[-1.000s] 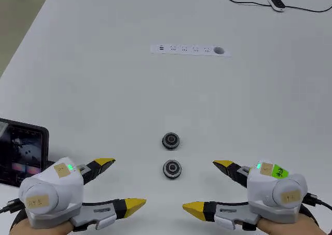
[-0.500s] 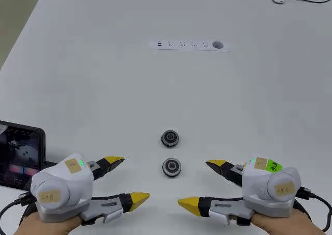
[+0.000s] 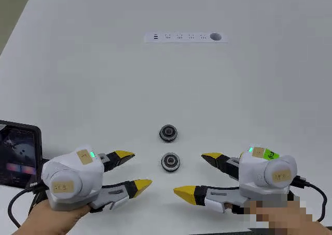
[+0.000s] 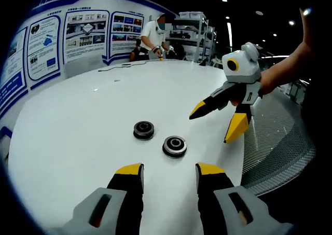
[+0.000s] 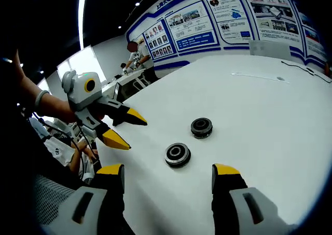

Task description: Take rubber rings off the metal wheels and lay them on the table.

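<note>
My left gripper [image 3: 136, 168] sits low at the left, jaws spread, holding nothing. Between my grippers, on the white table [image 3: 104, 90], the nearer wheel [image 3: 170, 162] and farther wheel [image 3: 168, 133] lie flat, just beside each other. Their dark rims look like the rubber rings. I judge these soft and stretchy, best pinched at the outer edge, while the metal may slide. My right gripper [image 3: 196, 174] is spread, empty.

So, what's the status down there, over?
Left gripper, right gripper open, empty. Near round metal wheel between them, far wheel beyond, black rubber rings apparently on. White power strip far off, no obstacle.
</note>
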Tool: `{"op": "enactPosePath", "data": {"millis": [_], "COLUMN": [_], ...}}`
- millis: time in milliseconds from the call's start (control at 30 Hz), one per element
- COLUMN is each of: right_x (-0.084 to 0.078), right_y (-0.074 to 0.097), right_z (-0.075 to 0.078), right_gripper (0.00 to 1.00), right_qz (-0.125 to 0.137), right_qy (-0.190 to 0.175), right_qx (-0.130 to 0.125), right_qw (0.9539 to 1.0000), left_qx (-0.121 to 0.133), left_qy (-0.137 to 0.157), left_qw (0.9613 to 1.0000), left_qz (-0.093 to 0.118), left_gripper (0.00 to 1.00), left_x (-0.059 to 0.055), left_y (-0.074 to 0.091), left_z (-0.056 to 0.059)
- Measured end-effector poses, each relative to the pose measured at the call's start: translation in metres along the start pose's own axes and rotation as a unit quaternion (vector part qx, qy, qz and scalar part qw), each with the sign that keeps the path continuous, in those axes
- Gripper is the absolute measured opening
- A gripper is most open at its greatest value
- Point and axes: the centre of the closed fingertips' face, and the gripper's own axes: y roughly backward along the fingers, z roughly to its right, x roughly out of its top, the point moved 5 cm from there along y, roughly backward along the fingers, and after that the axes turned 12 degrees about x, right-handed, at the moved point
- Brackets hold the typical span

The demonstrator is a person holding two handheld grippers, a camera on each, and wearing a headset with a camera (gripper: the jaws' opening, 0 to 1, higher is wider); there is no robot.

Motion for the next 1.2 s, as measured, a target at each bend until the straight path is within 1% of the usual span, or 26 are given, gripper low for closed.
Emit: {"op": "enactPosePath", "data": {"millis": [133,267,367,567,733,867,933,1000,1100,1200], "right_x": [-0.002,-0.002,-0.001,0.001,0.002,0.001,0.000,0.002,0.003,0.003], "right_y": [-0.003,-0.005,-0.007,-0.011,-0.014,-0.016,-0.016,-0.016,-0.017,-0.018], "right_z": [0.000,-0.001,-0.002,-0.001,0.000,0.003,0.004,0.006,0.008,0.007], "right_gripper": [0.69,0.68,0.68,0.67,0.67,0.66,0.65,0.65,0.64,0.64], "right_qz": [0.006,0.009,0.016,0.031,0.042,0.043,0.046,0.056,0.065,0.067], "right_qy": [-0.014,-0.025,-0.039,-0.058,-0.079,-0.098,-0.115,-0.130,-0.143,-0.147], "right_qx": [0.005,0.010,0.015,0.021,0.027,0.025,0.024,0.022,0.020,0.022], "right_qw": [0.9999,0.9996,0.9990,0.9976,0.9956,0.9940,0.9920,0.9897,0.9873,0.9866], "left_qx": [-0.003,-0.007,-0.010,-0.015,-0.020,-0.026,-0.029,-0.032,-0.036,-0.040], "left_qy": [-0.004,-0.007,-0.012,-0.018,-0.028,-0.039,-0.041,-0.045,-0.052,-0.060], "left_qw": [1.0000,0.9999,0.9999,0.9997,0.9994,0.9989,0.9987,0.9984,0.9979,0.9973], "left_qz": [-0.002,-0.003,-0.002,-0.007,-0.005,-0.007,-0.008,-0.009,-0.012,-0.014], "left_gripper": [0.36,0.34,0.32,0.29,0.26,0.24,0.23,0.22,0.21,0.19], "left_x": [0.002,0.005,0.008,0.011,0.015,0.019,0.020,0.022,0.023,0.024], "left_y": [-0.004,-0.009,-0.012,-0.019,-0.023,-0.027,-0.030,-0.032,-0.035,-0.038], "left_z": [0.001,0.002,0.003,0.004,0.005,0.006,0.007,0.007,0.008,0.009]}}
